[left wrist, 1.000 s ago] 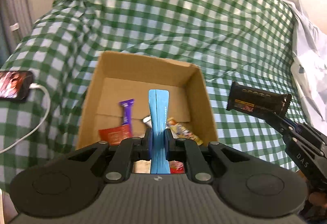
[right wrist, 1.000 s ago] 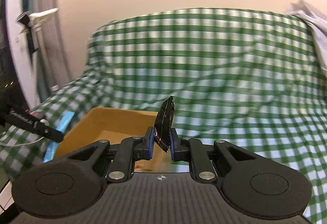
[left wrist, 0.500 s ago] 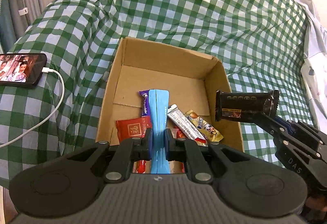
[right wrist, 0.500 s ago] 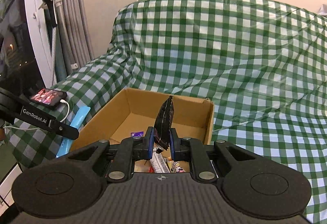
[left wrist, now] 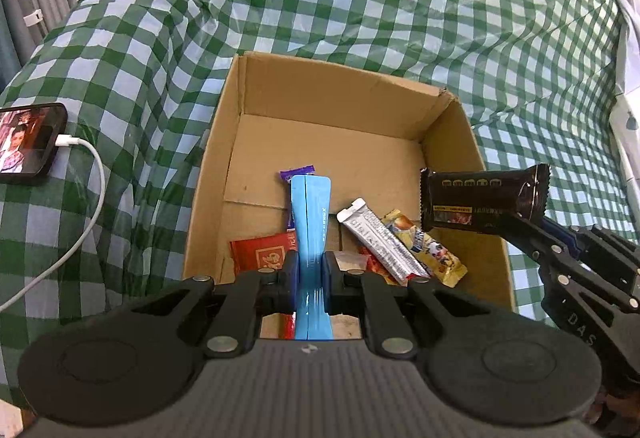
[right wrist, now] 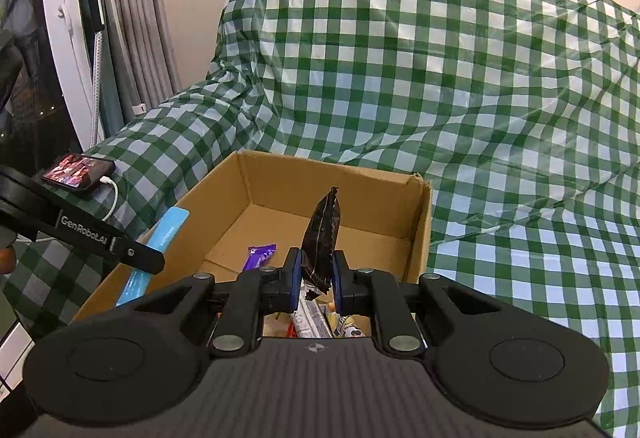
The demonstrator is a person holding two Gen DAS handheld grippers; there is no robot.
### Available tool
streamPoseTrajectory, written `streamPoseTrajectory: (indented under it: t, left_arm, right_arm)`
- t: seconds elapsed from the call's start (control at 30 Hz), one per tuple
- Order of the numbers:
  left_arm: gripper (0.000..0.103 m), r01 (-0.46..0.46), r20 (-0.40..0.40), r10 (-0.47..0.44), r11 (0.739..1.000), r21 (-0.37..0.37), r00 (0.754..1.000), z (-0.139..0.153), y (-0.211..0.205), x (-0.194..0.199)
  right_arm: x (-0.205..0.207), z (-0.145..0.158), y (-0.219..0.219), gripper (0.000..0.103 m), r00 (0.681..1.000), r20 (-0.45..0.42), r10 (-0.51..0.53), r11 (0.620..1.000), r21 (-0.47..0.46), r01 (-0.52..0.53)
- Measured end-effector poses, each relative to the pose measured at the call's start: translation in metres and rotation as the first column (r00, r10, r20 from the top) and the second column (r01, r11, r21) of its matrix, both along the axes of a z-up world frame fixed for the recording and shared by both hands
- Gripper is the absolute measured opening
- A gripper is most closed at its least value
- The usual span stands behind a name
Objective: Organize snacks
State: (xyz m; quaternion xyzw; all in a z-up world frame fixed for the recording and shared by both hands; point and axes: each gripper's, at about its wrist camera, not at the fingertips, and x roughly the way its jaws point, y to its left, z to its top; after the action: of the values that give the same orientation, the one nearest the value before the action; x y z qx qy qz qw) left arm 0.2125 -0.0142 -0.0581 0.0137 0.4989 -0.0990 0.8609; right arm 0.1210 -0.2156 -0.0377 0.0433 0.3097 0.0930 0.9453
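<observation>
An open cardboard box (left wrist: 448, 142) (right wrist: 416, 222) sits on the green checked cover. On its floor lie several snacks: a red packet (left wrist: 262, 256), a purple bar (left wrist: 298, 171) (right wrist: 260, 256), a silver bar (left wrist: 378, 242) and a yellow packet (left wrist: 430, 252). My left gripper (left wrist: 308, 272) is shut on a blue snack packet (left wrist: 310, 214) (right wrist: 168, 234), held upright over the box's near side. My right gripper (right wrist: 316, 272) (left wrist: 520, 222) is shut on a black snack bar (right wrist: 322, 234) (left wrist: 482, 198), which hangs above the box's right wall.
A phone (left wrist: 28, 142) (right wrist: 78, 171) with a lit screen and a white charging cable (left wrist: 86, 214) lies left of the box. Grey curtains (right wrist: 136, 38) and a white stand are at the far left. White fabric (left wrist: 628, 50) lies at the right edge.
Both grippers have come closer to the box and lower, each still holding its snack. The black bar has moved left from beside the box to over its right wall.
</observation>
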Motion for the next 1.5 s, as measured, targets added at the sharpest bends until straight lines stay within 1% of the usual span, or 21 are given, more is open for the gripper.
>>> streamPoseTrajectory:
  t: [0.03, 0.07, 0.1, 0.13, 0.17, 0.2, 0.23, 0.3, 0.37, 0.4, 0.53, 0.73, 0.9, 1.07, 1.23, 1.3, 1.4, 1.5]
  left_arm:
    - [0.013, 0.002, -0.003, -0.002, 1.000, 0.006, 1.000, -0.002, 0.000, 0.002]
    - [0.016, 0.006, -0.005, -0.006, 1.000, 0.014, 1.000, -0.004, -0.001, 0.005]
    - [0.028, 0.008, -0.006, -0.008, 0.999, 0.031, 1.000, -0.006, -0.002, 0.007]
    - [0.045, 0.013, -0.009, -0.013, 0.999, 0.047, 1.000, -0.008, -0.002, 0.008]
    - [0.090, 0.008, -0.015, -0.007, 0.998, 0.066, 1.000, -0.009, -0.003, 0.009]
    - [0.101, -0.012, -0.013, 0.013, 0.996, 0.088, 1.000, -0.009, -0.002, 0.010]
    - [0.103, -0.032, 0.012, 0.031, 0.995, 0.096, 0.999, -0.008, 0.000, 0.007]
    - [0.103, -0.032, 0.024, 0.029, 0.993, 0.117, 0.999, -0.008, 0.002, 0.004]
    - [0.103, -0.028, 0.006, 0.027, 0.990, 0.139, 1.000, -0.010, 0.004, 0.001]
    - [0.103, -0.033, 0.004, 0.032, 0.989, 0.145, 0.999, -0.010, 0.006, -0.002]
    - [0.103, -0.044, 0.003, 0.044, 0.989, 0.141, 0.999, -0.005, 0.012, -0.018]
    - [0.103, -0.062, 0.039, 0.057, 0.988, 0.142, 0.998, 0.013, 0.018, -0.054]
    - [0.103, -0.059, 0.086, 0.044, 0.983, 0.172, 0.995, 0.026, 0.017, -0.090]
    - [0.103, -0.037, 0.119, 0.010, 0.972, 0.232, 0.993, 0.032, 0.015, -0.126]
    - [0.103, -0.063, 0.131, 0.034, 0.971, 0.231, 0.991, 0.035, 0.016, -0.157]
    - [0.103, -0.078, 0.152, 0.043, 0.970, 0.232, 0.987, 0.037, 0.016, -0.170]
    - [0.103, -0.110, 0.186, 0.068, 0.967, 0.228, 0.980, 0.038, 0.016, -0.189]
    - [0.103, -0.175, 0.246, 0.121, 0.962, 0.211, 0.962, 0.041, 0.018, -0.207]
  right_arm:
    - [0.002, -0.001, 0.001, 0.016, 1.000, -0.001, 0.002, 1.000, -0.001, -0.002]
    - [0.004, -0.003, 0.002, 0.016, 1.000, -0.002, 0.004, 1.000, -0.002, -0.004]
    - [0.007, -0.004, 0.002, 0.017, 1.000, -0.002, 0.006, 1.000, -0.005, -0.006]
    - [0.008, -0.005, 0.003, 0.020, 1.000, 0.001, 0.011, 1.000, -0.008, -0.011]
    - [0.009, -0.006, 0.005, 0.020, 1.000, 0.005, 0.024, 1.000, -0.009, -0.024]
    - [0.009, -0.007, 0.007, 0.038, 0.999, 0.005, 0.042, 0.999, -0.010, -0.042]
    - [0.009, -0.008, 0.009, 0.069, 0.998, -0.003, 0.060, 0.998, -0.014, -0.060]
    - [0.004, -0.008, 0.016, 0.092, 0.998, -0.006, 0.068, 0.997, -0.033, -0.068]
    - [-0.005, -0.009, 0.021, 0.092, 0.996, 0.001, 0.087, 0.995, -0.046, -0.086]
    - [-0.008, -0.010, 0.023, 0.093, 0.995, -0.014, 0.098, 0.994, -0.048, -0.099]
    - [-0.025, -0.013, 0.030, 0.095, 0.995, -0.051, 0.087, 0.995, -0.043, -0.089]
    - [-0.058, -0.003, 0.040, 0.100, 0.997, -0.048, 0.060, 0.998, -0.028, -0.062]
    - [-0.088, 0.005, 0.050, 0.102, 0.999, -0.042, 0.020, 1.000, -0.001, -0.020]
    - [-0.117, 0.008, 0.056, 0.102, 0.997, -0.065, -0.045, 0.999, 0.007, 0.046]
    - [-0.140, 0.009, 0.060, 0.102, 0.988, -0.100, -0.114, 0.993, 0.021, 0.116]
    - [-0.150, 0.011, 0.061, 0.102, 0.987, -0.095, -0.126, 0.992, 0.016, 0.128]
    - [-0.167, 0.016, 0.063, 0.102, 0.989, -0.062, -0.138, 0.990, 0.004, 0.138]
    - [-0.183, 0.021, 0.065, 0.102, 0.990, -0.022, -0.138, 0.990, -0.010, 0.138]
